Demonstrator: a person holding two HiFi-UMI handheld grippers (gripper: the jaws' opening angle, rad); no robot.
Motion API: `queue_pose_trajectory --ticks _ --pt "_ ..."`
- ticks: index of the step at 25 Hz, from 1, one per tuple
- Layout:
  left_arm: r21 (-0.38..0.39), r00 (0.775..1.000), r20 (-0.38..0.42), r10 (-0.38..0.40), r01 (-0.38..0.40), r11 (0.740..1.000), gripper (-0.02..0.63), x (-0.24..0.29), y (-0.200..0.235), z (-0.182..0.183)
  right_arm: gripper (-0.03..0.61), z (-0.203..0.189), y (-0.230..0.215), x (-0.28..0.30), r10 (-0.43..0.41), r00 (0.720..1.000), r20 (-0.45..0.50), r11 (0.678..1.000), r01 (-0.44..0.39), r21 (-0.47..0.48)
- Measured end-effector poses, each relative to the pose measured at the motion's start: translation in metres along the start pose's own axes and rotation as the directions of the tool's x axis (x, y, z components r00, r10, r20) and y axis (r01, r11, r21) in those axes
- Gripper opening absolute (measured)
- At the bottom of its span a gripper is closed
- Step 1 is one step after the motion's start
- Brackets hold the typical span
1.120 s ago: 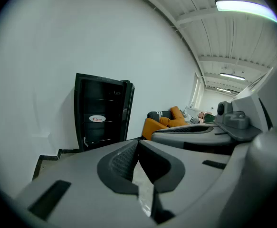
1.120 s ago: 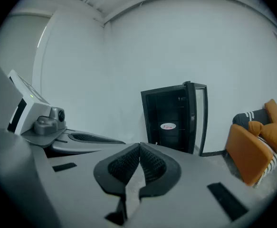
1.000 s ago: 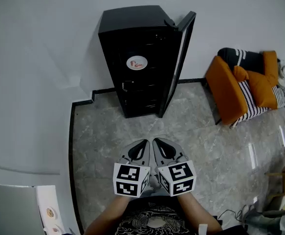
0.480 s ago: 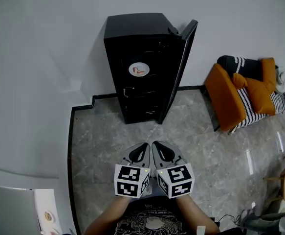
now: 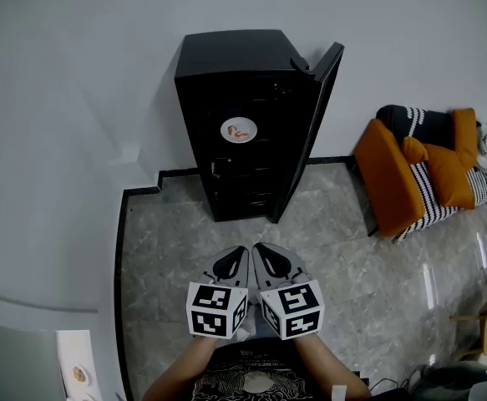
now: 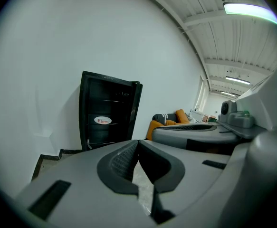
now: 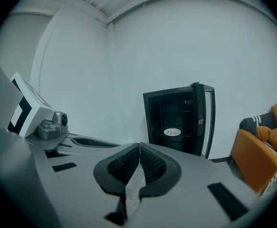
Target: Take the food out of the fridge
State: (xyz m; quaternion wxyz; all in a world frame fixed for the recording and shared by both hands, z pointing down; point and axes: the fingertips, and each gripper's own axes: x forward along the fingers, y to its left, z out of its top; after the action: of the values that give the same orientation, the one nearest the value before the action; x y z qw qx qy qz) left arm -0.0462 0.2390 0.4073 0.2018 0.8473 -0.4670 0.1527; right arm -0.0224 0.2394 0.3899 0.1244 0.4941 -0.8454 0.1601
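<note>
orange armchair [image 5: 387,174] right side near white wall [image 5: 76,98], striped blanket [image 5: 433,200] draped on it, grey marble floor [image 5: 176,241]

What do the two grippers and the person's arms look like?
The left gripper and right gripper are pale grey, wedge-shaped shells with dark ribbed pads. Each carries a white cube printed with black square markers. The forearms have no sleeves; the shirt is dark with a pale pattern.
</note>
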Motion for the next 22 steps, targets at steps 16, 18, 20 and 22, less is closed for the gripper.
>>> queue_pose_trajectory --ticks 16,18,20,22 --pt "-0.036 0.998 -0.046 0.039 -0.040 0.999 0.014 0.125 0.038 0.057 0.021 0.039 -0.100 0.093 0.037 0.999 -0.037 0.999 -0.036 0.023" --pt "-0.037 0.998 -0.054 0.045 -0.047 0.998 0.014 0.138 0.040 0.062 0.021 0.043 -0.111 0.101 0.044 0.998 -0.039 0.999 -0.043 0.026" --pt "-0.037 0.997 -0.061 0.049 -0.051 0.998 0.014 0.150 0.041 0.066 0.021 0.047 -0.122 0.108 0.050 0.998 -0.038 0.998 -0.048 0.031" --pt "-0.033 0.996 -0.065 0.054 -0.056 0.998 0.014 0.161 0.041 0.072 0.021 0.052 -0.133 0.114 0.055 0.998 -0.035 0.998 -0.053 0.037"
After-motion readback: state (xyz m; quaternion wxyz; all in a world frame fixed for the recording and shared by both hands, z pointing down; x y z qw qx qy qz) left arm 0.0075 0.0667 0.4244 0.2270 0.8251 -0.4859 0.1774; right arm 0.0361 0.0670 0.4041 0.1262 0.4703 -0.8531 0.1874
